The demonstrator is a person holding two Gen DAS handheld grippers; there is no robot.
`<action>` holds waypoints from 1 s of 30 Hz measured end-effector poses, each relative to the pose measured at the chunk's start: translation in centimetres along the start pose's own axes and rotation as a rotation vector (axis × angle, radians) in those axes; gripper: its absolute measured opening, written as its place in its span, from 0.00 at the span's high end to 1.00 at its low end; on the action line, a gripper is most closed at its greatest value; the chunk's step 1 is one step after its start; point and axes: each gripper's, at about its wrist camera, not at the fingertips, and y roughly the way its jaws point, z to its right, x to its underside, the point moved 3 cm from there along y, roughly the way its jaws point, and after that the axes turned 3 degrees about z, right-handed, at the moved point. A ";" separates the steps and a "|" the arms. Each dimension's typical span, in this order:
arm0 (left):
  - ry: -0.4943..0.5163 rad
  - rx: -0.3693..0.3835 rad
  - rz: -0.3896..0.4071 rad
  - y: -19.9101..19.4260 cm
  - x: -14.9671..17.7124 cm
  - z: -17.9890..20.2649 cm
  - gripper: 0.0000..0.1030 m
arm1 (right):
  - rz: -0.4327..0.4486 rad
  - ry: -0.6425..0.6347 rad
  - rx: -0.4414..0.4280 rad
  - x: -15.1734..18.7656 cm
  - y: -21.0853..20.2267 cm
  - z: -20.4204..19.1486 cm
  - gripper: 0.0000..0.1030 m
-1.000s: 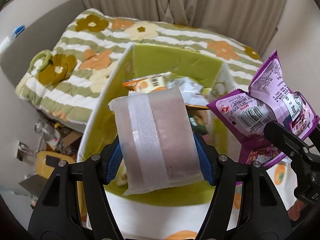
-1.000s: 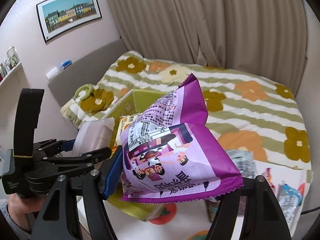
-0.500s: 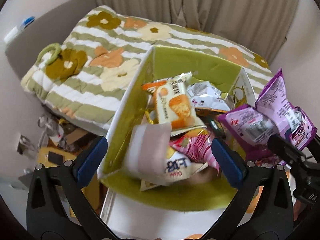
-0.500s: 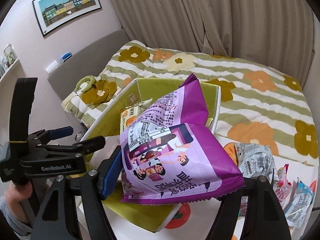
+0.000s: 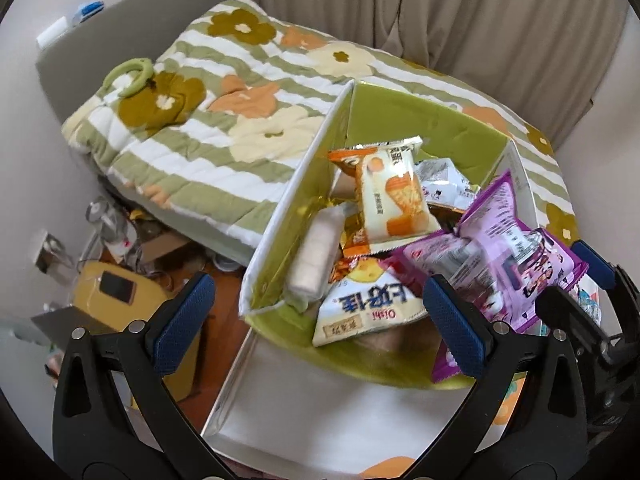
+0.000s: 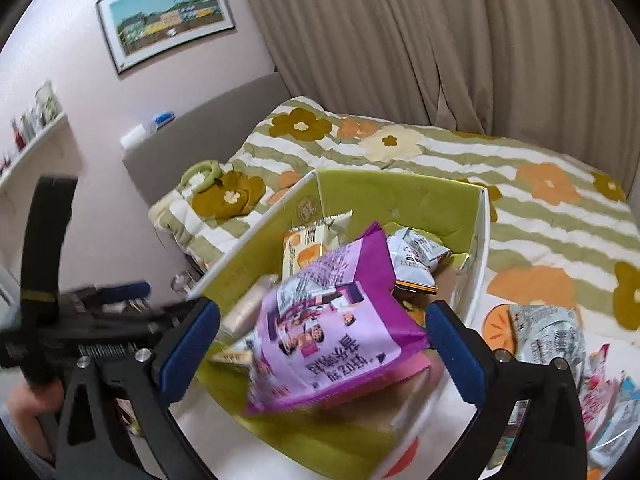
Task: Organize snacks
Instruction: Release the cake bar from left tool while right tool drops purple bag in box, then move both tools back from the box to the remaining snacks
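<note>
A green-lined white box (image 5: 400, 112) (image 6: 400, 196) holds several snack packets. A pale pink packet (image 5: 316, 252) lies inside against the box's left wall, also showing in the right wrist view (image 6: 244, 312). My left gripper (image 5: 320, 316) is open and empty above the box's near left corner. My right gripper (image 6: 320, 340) is open; a purple snack bag (image 6: 332, 332) (image 5: 508, 256) is blurred between its spread fingers, free of the pads, dropping into the box.
An orange-and-white packet (image 5: 392, 196), silver packets (image 5: 444, 180) and a white-and-yellow packet (image 5: 360, 308) fill the box. More snacks (image 6: 552, 336) lie on the white table right of the box. A floral quilted bed (image 5: 224, 108) is behind; floor clutter (image 5: 116, 280) at left.
My left gripper opened and dropped the pale pink packet into the box, then pulled back. My right gripper moved over the box and opened, releasing the purple bag.
</note>
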 end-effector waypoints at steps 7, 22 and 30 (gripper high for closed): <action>0.000 -0.004 -0.013 -0.4 1.2 0.6 0.00 | -0.016 -0.043 0.053 1.3 -1.5 0.5 0.01; 0.051 -0.007 0.054 -6.1 3.8 4.9 0.00 | 0.035 -0.025 0.073 2.9 -7.8 1.7 0.00; 0.131 0.059 0.087 -8.8 5.5 11.1 0.00 | 0.062 0.026 0.156 5.1 -13.9 5.3 0.00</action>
